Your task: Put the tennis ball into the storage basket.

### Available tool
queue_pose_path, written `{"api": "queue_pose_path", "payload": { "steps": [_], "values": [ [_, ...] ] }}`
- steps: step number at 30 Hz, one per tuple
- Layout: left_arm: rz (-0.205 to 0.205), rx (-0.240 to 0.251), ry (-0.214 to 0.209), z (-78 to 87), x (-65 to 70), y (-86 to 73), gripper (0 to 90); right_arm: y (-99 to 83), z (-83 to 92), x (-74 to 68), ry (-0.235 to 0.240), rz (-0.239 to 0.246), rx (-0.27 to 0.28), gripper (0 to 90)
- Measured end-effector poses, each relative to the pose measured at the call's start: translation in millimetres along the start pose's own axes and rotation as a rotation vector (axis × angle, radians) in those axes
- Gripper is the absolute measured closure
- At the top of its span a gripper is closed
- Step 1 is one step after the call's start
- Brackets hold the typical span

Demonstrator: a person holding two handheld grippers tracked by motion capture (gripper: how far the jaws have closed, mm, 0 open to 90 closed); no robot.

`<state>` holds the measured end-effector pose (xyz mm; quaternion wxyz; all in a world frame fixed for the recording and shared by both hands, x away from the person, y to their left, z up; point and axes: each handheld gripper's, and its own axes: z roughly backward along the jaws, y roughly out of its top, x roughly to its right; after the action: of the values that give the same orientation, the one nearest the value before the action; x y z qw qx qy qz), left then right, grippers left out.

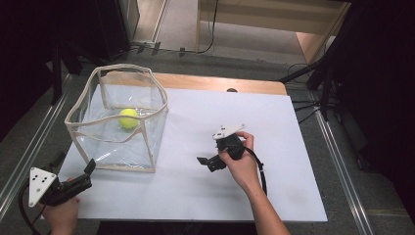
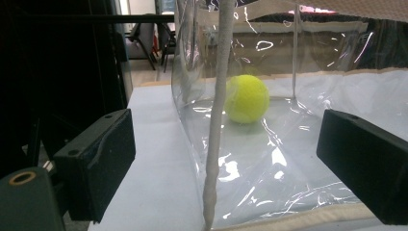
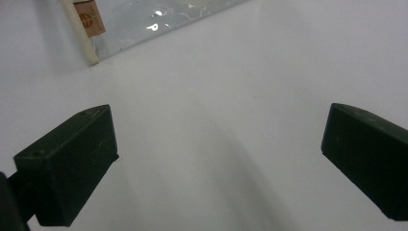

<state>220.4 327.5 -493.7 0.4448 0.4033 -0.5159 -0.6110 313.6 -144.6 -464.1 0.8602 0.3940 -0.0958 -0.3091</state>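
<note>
The left hand (image 1: 62,211) comes in at the bottom left corner of the high view, wrapped around the left claw (image 1: 88,171), whose grey three-cornered plate faces up and whose jaws point up and to the right. In the left gripper view its jaws stand wide apart. The right forearm rises from the bottom edge, leaning left, and the right hand (image 1: 241,164) grips the right claw (image 1: 204,161), jaws pointing left and spread wide. In the right gripper view they angle down, gripping nothing.
</note>
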Motion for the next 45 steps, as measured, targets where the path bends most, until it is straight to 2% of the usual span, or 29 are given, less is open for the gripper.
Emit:
{"api": "queue_pose_path", "payload": {
  "steps": [8,19,27,45],
  "values": [
    [-0.002,0.000,0.002,0.1,0.6,-0.1,6.8,-22.8,11.9,2.6,-0.026,-0.029,0.054,0.0],
    [-0.004,0.001,-0.001,0.2,0.8,-0.2,6.7,-52.1,31.0,8.4,-0.067,-0.060,0.084,0.0],
    [-0.012,0.000,-0.001,0.0,0.8,-0.2,6.8,-74.3,46.3,13.5,-0.102,-0.102,0.125,0.0],
    [-0.022,-0.004,0.002,0.0,1.7,-0.4,6.8,-115.0,76.1,19.8,-0.168,-0.168,0.173,0.0]
  ]
}}
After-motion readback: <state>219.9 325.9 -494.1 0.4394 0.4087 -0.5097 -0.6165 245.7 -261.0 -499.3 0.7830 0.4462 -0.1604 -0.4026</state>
